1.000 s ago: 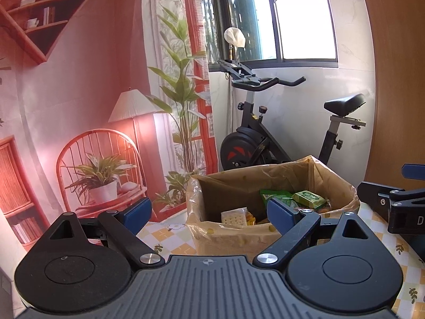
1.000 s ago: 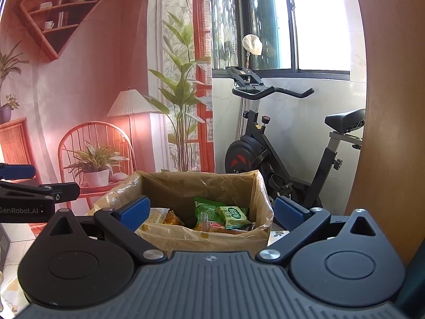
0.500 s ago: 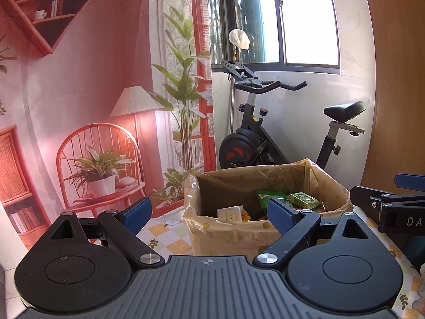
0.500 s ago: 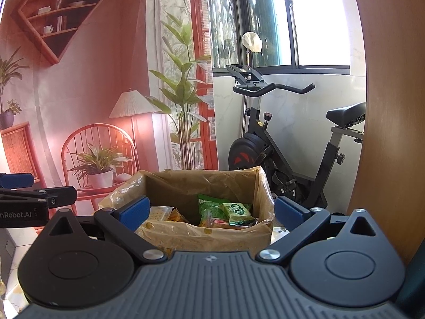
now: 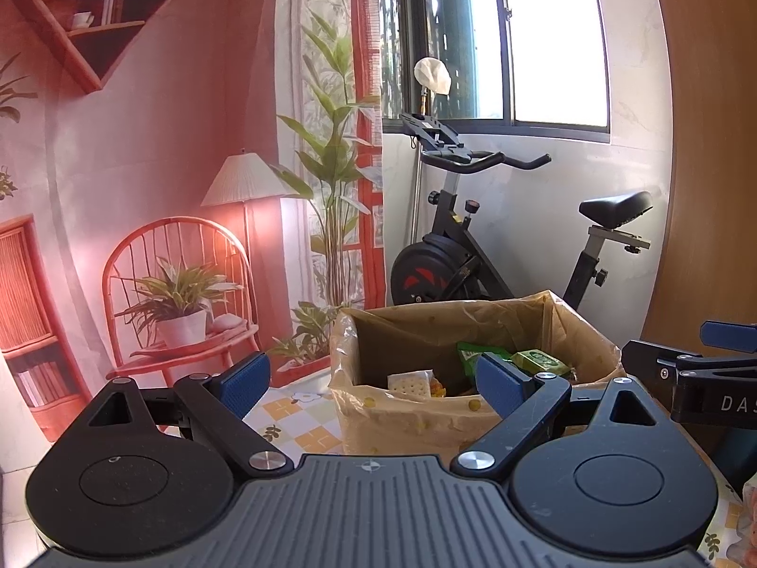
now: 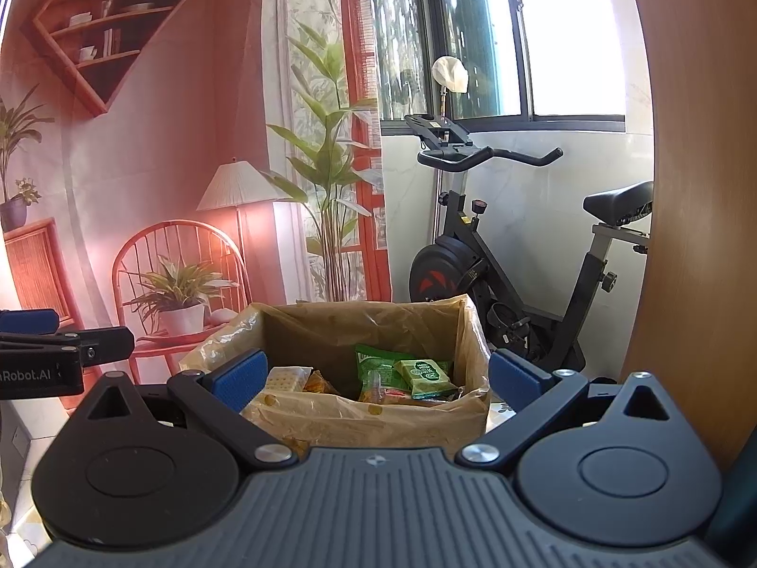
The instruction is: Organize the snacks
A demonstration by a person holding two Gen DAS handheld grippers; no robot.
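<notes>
Brown cardboard, lined with crinkled plastic, is what both of your tools face: the box (image 6: 374,407) sits on the checked tablecloth (image 5: 288,419) with snacks already inside. Your right gripper (image 6: 378,381) has it dead ahead at twelve o'clock, and its spread, empty jaws frame the near wall. Your left gripper (image 5: 374,378), also spread wide and holding nothing, sees the same box (image 5: 426,426) off toward one o'clock, so I judge the right hand the nearer and better lined up.

Inside, from the right wrist view, a cracker pack (image 6: 286,378) leans at the ten o'clock side, an orange wrapper (image 6: 319,384) just beside it, a green bag (image 6: 374,364) stands near the middle, and a small green packet (image 6: 423,376) lies flat with its long axis running roughly ten to four. Something pale orange shows at the lower right edge of the left view, too cropped to name. No loose snack is plainly visible on the cloth.
</notes>
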